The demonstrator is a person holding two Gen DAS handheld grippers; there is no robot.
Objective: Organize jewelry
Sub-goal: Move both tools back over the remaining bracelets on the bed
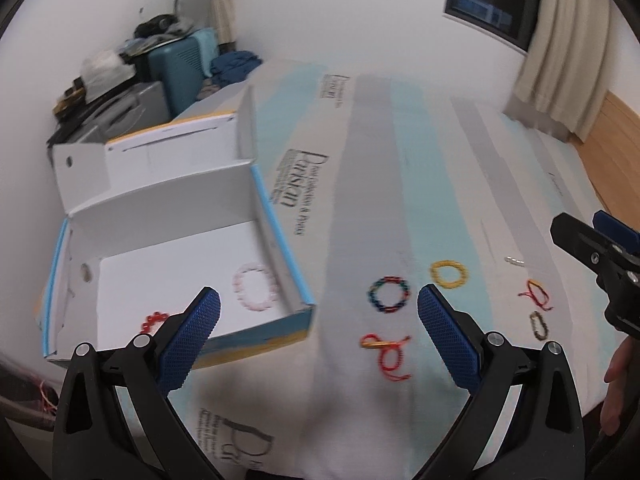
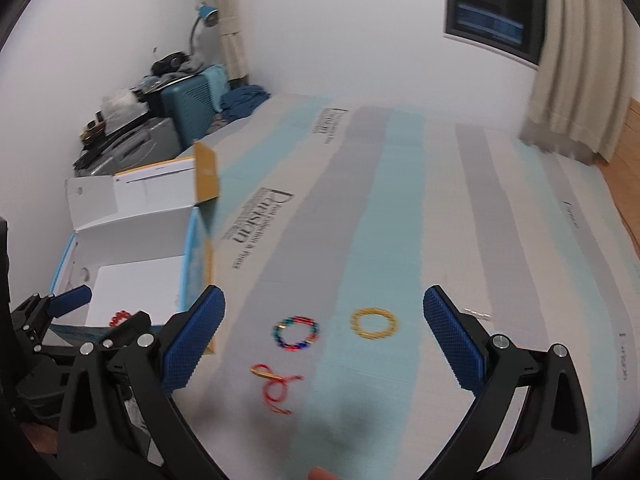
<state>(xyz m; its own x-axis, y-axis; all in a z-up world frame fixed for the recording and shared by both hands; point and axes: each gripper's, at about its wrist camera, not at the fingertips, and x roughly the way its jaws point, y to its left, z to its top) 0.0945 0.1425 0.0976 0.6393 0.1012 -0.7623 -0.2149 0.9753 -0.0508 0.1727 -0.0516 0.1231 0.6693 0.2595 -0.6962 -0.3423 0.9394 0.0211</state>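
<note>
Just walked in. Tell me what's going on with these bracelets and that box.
A person is sorting jewelry into an open white box on a striped cloth. Both the left hand-held gripper and the right hand-held gripper are open and empty. A pink bead bracelet and a red bead bracelet already lie in the box. The multicolour bracelet, yellow bracelet and red cord bracelet remain on the cloth.

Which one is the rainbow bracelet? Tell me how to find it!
Find the big open white box on the striped bedsheet. On the grey stripe just right of the box lies the rainbow bracelet, a round ring of beads. Its neighbours are one colour each, a plain yellow ring and a looped red cord; only this one mixes blue, green and red beads.
</note>
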